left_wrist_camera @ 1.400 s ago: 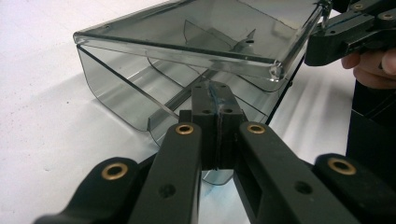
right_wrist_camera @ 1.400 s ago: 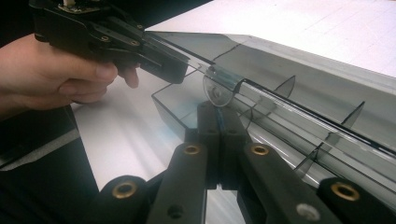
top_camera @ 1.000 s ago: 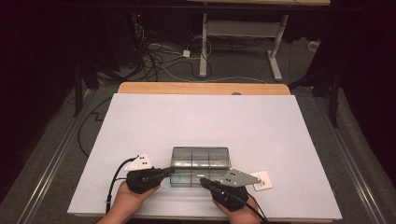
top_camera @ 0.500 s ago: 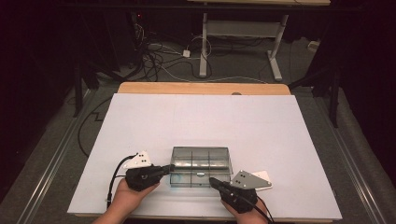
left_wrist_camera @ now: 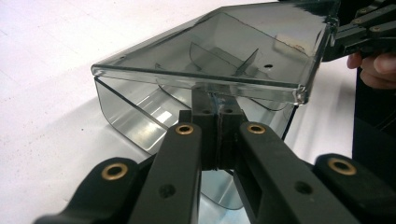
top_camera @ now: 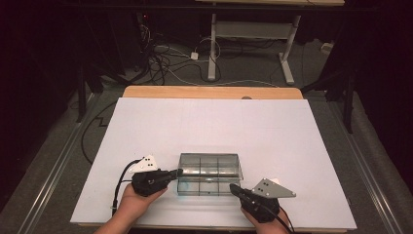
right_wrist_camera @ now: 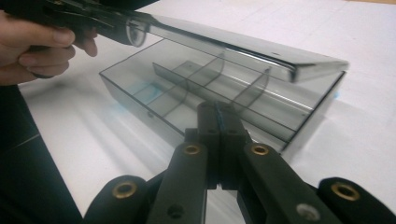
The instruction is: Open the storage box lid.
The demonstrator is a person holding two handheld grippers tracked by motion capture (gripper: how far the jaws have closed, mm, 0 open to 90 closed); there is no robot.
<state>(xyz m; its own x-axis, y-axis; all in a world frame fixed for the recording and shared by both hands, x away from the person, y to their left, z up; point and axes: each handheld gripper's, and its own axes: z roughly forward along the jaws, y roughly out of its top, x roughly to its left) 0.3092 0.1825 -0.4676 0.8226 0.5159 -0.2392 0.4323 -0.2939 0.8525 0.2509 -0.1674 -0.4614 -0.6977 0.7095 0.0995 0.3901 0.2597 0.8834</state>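
Spread across the wooden-edged table (top_camera: pixel 209 91), a large white sheet (top_camera: pixel 214 129). Near its front edge, a clear smoky-grey plastic compartment box (top_camera: pixel 207 183), hinged lid (top_camera: pixel 209 165) propped half open. At the box's left end, left gripper (top_camera: pixel 176 172), jaws pressed together under the lid's rim. At the right front corner, right gripper (top_camera: pixel 233 186), jaws closed, empty.

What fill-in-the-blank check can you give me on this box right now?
The box has its lid partly ____.
Dividers split the box into ____ compartments.
The left tongs and right tongs both have their jaws ____.
The table has a ____ top.
Missing words: open; six; shut; white.
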